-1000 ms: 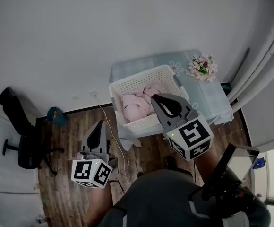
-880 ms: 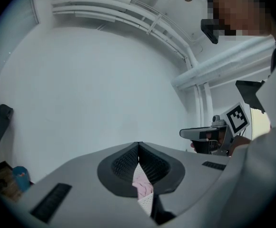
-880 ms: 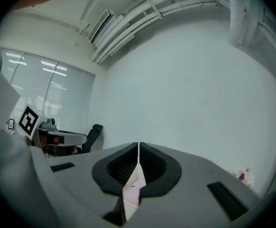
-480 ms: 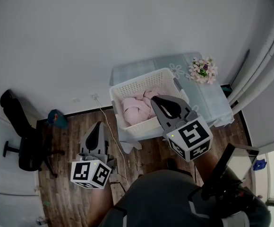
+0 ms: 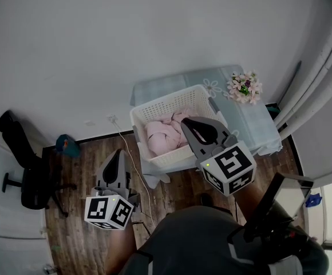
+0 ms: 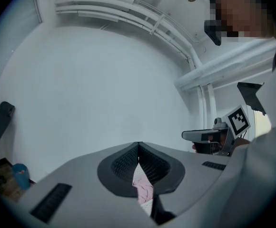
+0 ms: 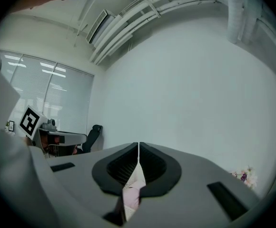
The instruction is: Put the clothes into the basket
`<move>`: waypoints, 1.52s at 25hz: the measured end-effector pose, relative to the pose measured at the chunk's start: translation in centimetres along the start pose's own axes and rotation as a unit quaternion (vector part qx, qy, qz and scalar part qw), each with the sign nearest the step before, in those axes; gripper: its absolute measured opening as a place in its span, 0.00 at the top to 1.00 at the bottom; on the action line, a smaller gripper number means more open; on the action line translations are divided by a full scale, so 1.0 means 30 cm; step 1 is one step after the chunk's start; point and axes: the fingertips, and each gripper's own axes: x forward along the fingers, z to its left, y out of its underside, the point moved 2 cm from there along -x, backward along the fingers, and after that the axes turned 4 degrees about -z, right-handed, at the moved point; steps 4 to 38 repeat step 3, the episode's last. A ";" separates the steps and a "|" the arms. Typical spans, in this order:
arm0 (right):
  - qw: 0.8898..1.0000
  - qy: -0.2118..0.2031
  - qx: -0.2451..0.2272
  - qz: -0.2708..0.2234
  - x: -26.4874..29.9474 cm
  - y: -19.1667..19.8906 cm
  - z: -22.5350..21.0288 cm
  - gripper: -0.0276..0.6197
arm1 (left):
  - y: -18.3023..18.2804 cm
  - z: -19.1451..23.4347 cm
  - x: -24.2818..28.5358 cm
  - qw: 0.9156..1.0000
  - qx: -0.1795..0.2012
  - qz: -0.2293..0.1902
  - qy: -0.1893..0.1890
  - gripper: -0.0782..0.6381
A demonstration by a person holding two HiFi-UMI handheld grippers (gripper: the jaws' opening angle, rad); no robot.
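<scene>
Nothing held; pink clothes (image 5: 163,133) lie in the basket (image 5: 154,105).
My left gripper (image 5: 119,153) and right gripper (image 5: 188,124) are both closed, empty; I'd draw back level, clear of the rim. Beyond, blue-clothed worktop (image 5: 252,119), flowers (image 5: 245,86), white wall (image 5: 126,33); chair (image 5: 26,176) on wood floor (image 5: 80,165).

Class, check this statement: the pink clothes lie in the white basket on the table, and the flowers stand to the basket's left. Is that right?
No. The head view shows the flowers to the right of the white basket, not its left. The pink clothes do lie in the basket, which stands on the table.
</scene>
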 end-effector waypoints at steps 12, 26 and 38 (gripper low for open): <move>1.000 -0.002 0.005 -0.001 0.008 0.003 -0.013 0.92 | 0.000 0.003 0.014 1.000 0.002 -0.001 -0.002 0.88; 1.000 -0.002 0.005 -0.001 0.008 0.003 -0.013 0.92 | 0.000 0.003 0.014 1.000 0.002 -0.001 -0.002 0.88; 1.000 -0.002 0.005 -0.001 0.008 0.003 -0.013 0.92 | 0.000 0.003 0.014 1.000 0.002 -0.001 -0.002 0.88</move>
